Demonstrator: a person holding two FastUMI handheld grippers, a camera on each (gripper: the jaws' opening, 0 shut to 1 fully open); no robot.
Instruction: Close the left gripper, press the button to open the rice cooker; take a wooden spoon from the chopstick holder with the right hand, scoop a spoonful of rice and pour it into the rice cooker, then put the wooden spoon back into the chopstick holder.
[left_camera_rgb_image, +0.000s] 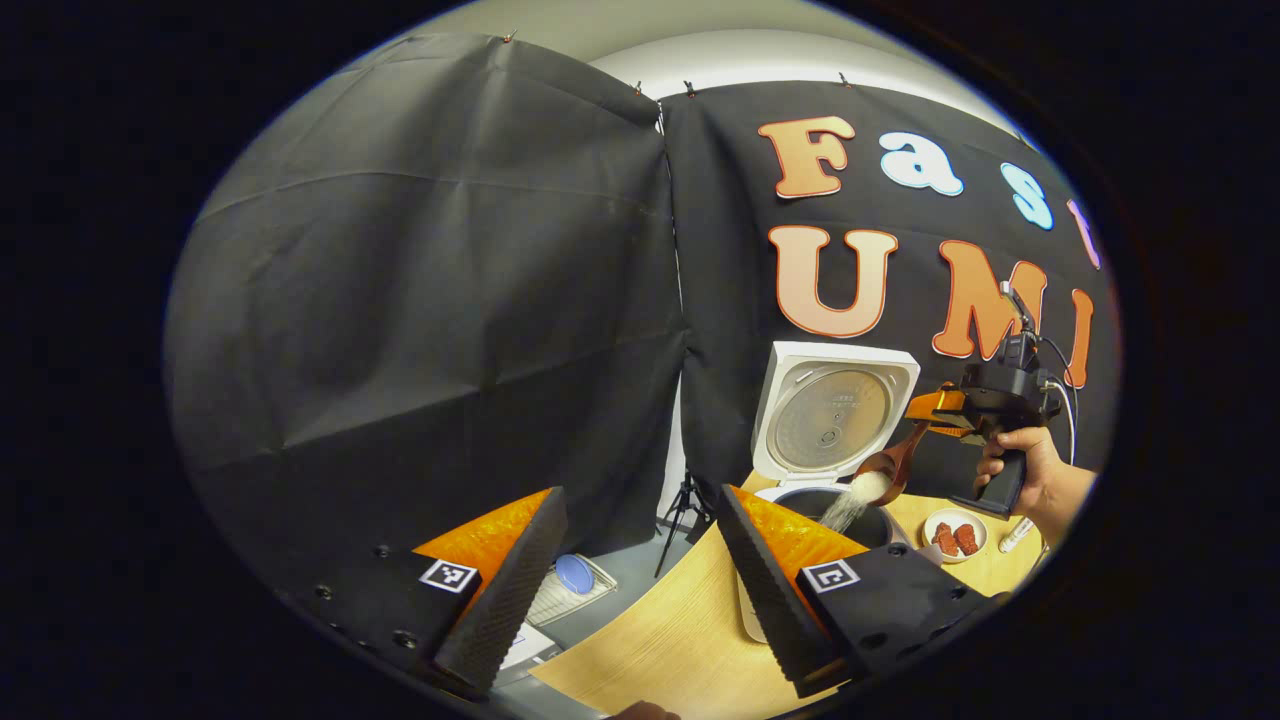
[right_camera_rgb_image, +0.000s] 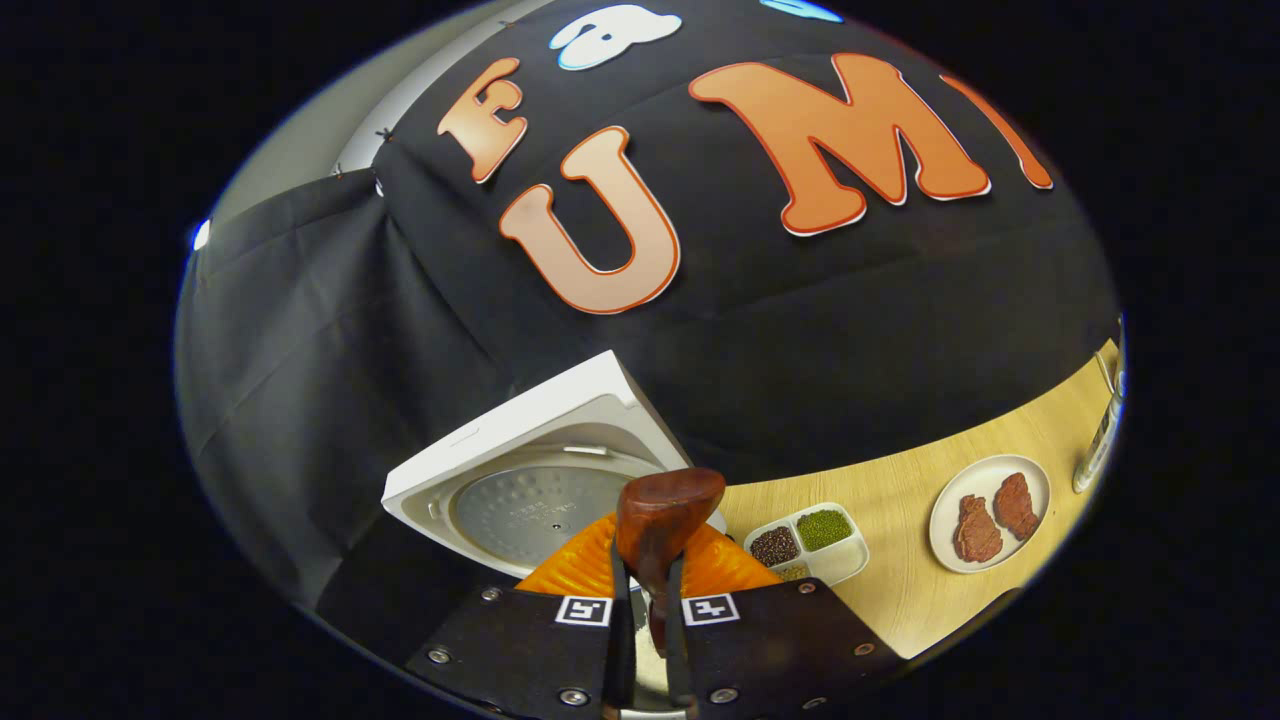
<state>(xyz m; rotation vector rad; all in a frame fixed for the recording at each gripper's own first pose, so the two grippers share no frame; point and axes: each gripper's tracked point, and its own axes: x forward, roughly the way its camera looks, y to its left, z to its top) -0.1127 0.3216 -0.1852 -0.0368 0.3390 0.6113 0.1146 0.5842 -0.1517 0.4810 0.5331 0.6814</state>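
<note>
Left gripper view is partly blocked by the left gripper itself: its right finger hides the front of the rice cooker, so the button cannot be seen, and the table is cut off at the lower edge. The chopstick holder cannot be made out in either view. One rice cooker is counted, with its lid raised upright and the dark inner pot seen under it. One wooden spoon is held tilted over the pot, and white rice is seen falling from its bowl into the pot. One small plate with two reddish pieces stands on the table just beside the cooker, below the hand which holds the right gripper.

The fingers of the left gripper are held wide apart with nothing between them, above the table edge.

In the right gripper view, the right gripper is clamped on the handle of the wooden spoon; both fingers press on it, and the bowl of the spoon is turned away. One divided dish with dark and green grains in its compartments, partly hidden by the gripper, and the plate lie on the table.
</note>
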